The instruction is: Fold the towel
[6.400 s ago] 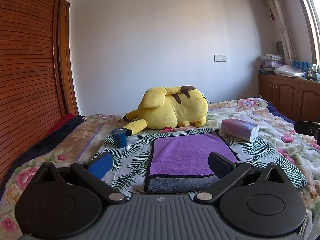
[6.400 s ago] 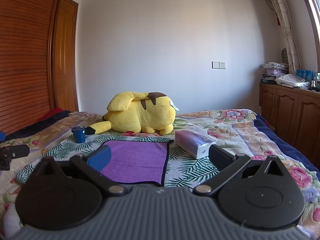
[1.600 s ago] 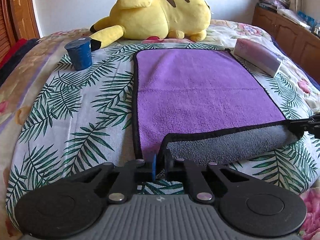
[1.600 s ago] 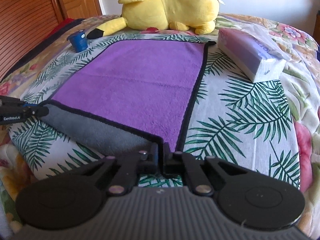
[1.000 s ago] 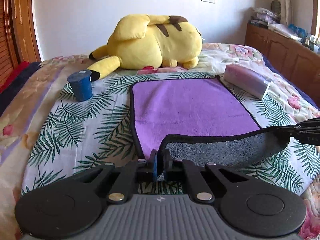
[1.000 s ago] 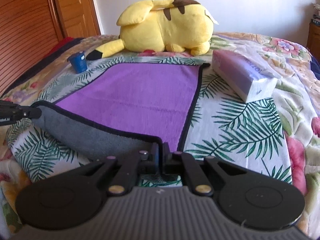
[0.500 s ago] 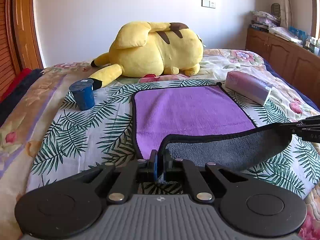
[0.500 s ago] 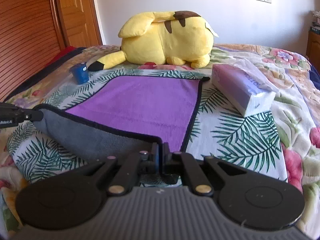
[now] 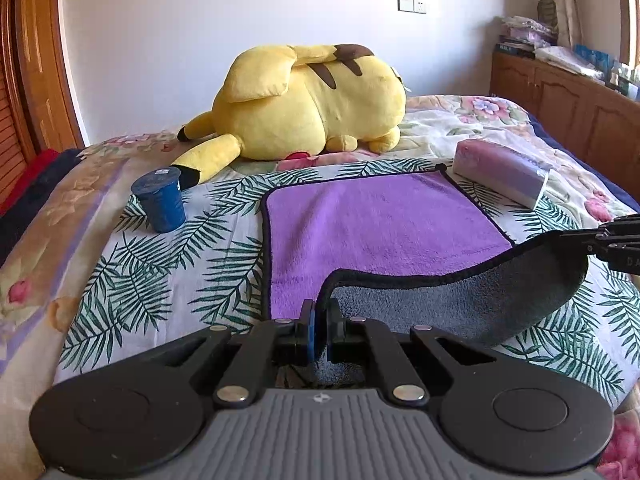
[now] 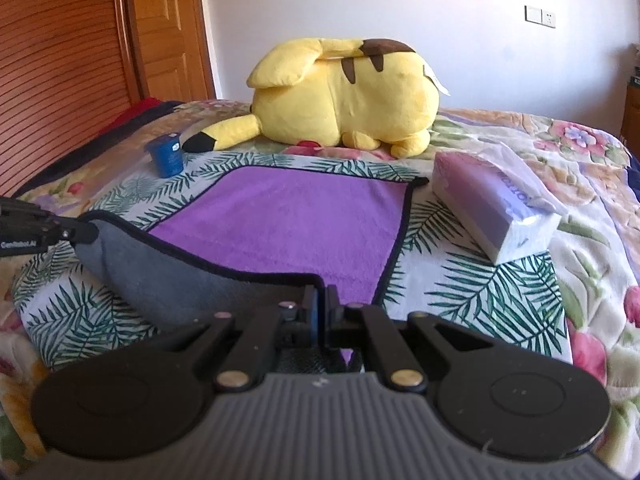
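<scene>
Towel [image 9: 380, 220] corners hidden inside each claw's closed fingers [image 9: 308, 326].

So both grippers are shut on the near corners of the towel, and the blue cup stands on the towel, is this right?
Not quite: the cup stands on the bedspread left of the towel, apart from it, as the left wrist view shows. Left gripper and right gripper are indeed shut on its near corners.
</scene>
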`<state>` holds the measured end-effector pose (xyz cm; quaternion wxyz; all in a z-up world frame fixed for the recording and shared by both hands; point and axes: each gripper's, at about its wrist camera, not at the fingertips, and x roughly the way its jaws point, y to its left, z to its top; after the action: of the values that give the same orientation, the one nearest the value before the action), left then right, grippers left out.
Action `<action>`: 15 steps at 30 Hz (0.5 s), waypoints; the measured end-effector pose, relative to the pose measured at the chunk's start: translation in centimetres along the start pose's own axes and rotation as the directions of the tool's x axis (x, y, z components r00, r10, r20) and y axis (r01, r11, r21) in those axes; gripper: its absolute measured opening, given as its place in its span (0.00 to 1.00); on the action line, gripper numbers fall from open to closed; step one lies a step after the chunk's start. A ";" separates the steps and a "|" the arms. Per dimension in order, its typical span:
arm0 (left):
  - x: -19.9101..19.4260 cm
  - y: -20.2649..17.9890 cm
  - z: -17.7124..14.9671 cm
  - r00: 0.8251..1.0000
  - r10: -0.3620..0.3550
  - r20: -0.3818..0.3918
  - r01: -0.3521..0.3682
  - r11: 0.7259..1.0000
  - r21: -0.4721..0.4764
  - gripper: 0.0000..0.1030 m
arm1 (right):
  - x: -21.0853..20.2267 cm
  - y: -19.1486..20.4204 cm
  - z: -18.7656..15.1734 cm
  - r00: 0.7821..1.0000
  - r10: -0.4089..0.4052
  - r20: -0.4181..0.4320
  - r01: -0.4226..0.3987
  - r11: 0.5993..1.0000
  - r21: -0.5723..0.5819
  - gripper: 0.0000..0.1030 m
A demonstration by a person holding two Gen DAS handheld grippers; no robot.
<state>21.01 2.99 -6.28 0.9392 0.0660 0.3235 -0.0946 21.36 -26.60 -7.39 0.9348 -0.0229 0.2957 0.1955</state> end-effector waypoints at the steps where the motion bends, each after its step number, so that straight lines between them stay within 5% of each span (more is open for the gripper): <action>1: 0.1 0.0 0.1 1.000 0.000 0.002 0.000 1.000 0.004 0.05 | 0.1 0.0 0.1 1.000 -0.001 0.004 0.001 1.000 -0.006 0.03; 15: 1.3 -0.2 1.6 0.999 0.007 0.034 -0.009 0.999 0.045 0.05 | 1.2 -0.7 0.8 1.000 -0.007 0.018 0.008 1.000 -0.014 0.03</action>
<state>22.90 2.29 -5.85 0.9431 0.0870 0.3052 -0.0993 22.98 -26.65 -7.49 0.9379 -0.0287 0.2860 0.1941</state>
